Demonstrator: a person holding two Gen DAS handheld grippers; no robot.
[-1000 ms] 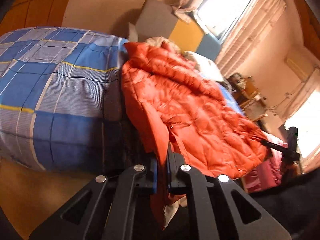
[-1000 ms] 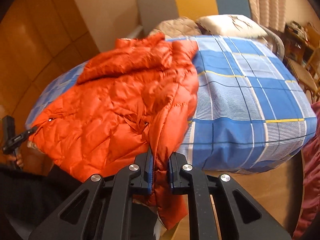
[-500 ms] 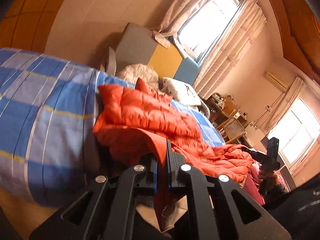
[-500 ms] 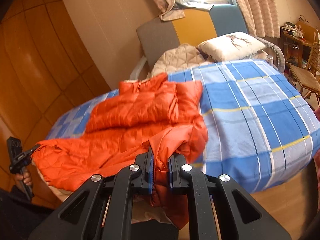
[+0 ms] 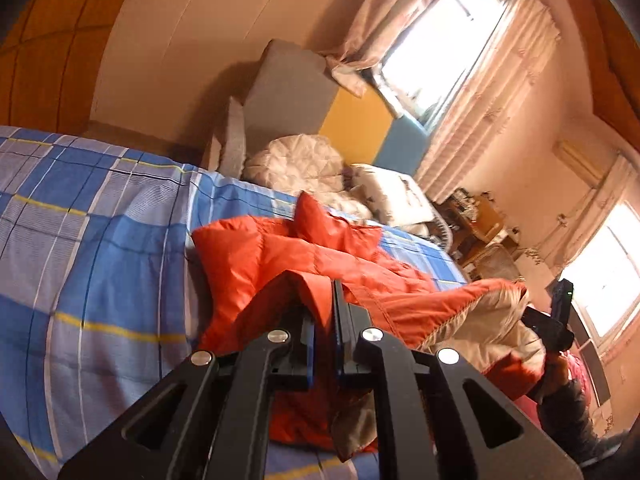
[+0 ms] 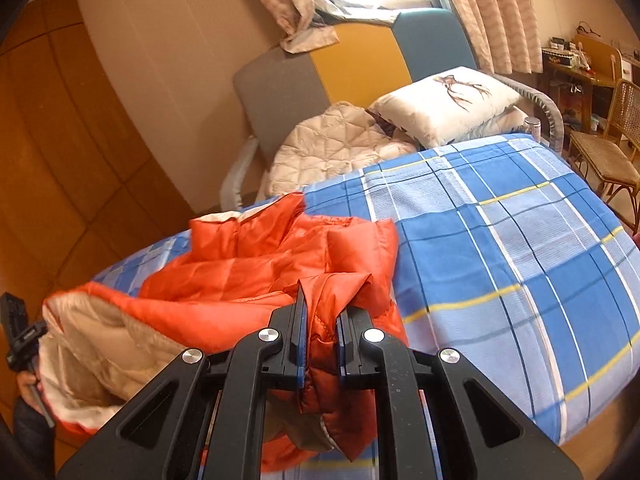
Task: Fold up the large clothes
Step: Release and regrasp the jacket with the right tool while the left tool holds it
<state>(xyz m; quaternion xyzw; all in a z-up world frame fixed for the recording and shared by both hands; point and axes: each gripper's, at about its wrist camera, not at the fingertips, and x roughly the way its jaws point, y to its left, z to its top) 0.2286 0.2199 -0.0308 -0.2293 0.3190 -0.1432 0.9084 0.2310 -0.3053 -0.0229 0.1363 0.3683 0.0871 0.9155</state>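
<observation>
An orange quilted down jacket lies on a bed with a blue checked sheet. Its lower part is raised and doubled over toward the collar, so the beige lining shows. My left gripper is shut on one hem corner. In the right wrist view the jacket spreads left of centre with the lining facing me. My right gripper is shut on the other hem corner, bunched between the fingers. The other gripper shows at each view's edge.
A grey, yellow and blue headboard stands at the far end. A cream quilt and a white pillow lie near it. A wicker chair and a cluttered desk are right. Bare checked sheet lies right of the jacket.
Both grippers lifted the jacket's hem and carried it forward over the bed toward the collar. The jacket went from flat to doubled over, with its beige lining now exposed.
</observation>
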